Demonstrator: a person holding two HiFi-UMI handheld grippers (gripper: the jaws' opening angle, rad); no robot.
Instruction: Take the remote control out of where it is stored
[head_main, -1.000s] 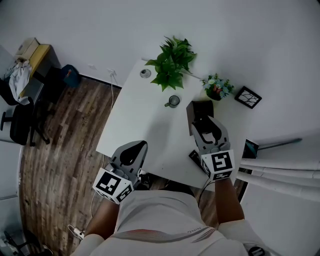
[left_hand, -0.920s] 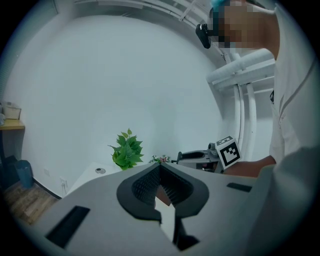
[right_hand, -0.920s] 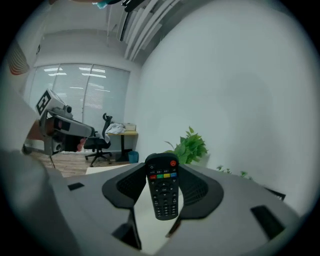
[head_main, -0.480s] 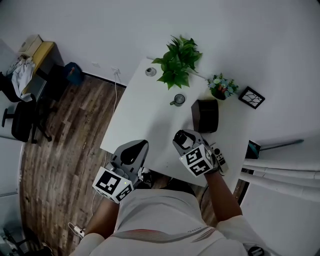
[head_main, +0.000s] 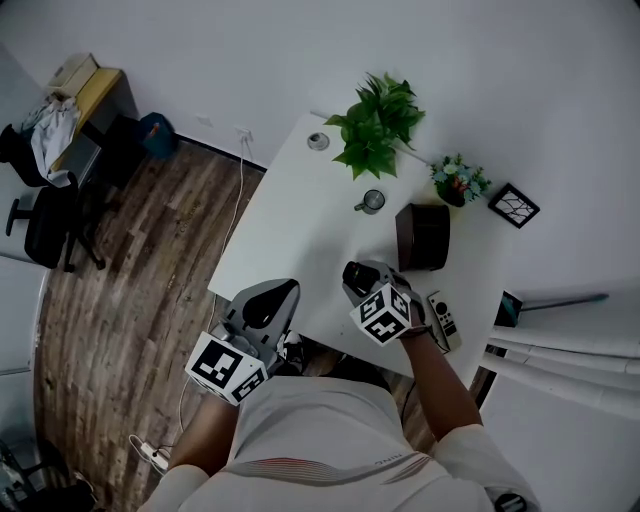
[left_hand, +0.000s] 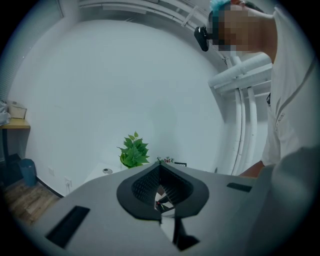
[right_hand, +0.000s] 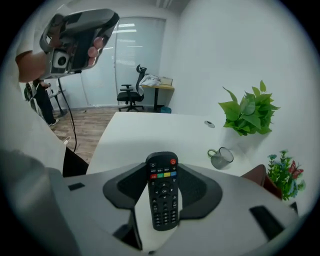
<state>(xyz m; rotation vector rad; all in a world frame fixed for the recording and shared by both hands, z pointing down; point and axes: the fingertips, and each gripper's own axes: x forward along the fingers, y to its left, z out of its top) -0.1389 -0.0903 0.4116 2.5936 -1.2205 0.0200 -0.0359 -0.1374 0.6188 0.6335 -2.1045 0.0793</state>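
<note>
My left tongs (head_main: 275, 298) are pressed together, near the front edge of the white table (head_main: 290, 230). My right tongs (head_main: 358, 275) have just been closing a little, and they pinch the black remote (right_hand: 162, 197) by its sides, tipped down over the table. The brown box (head_main: 422, 237) stands near them, farther back, and a grey remote (head_main: 443, 320) lies on the table to their right.
</note>
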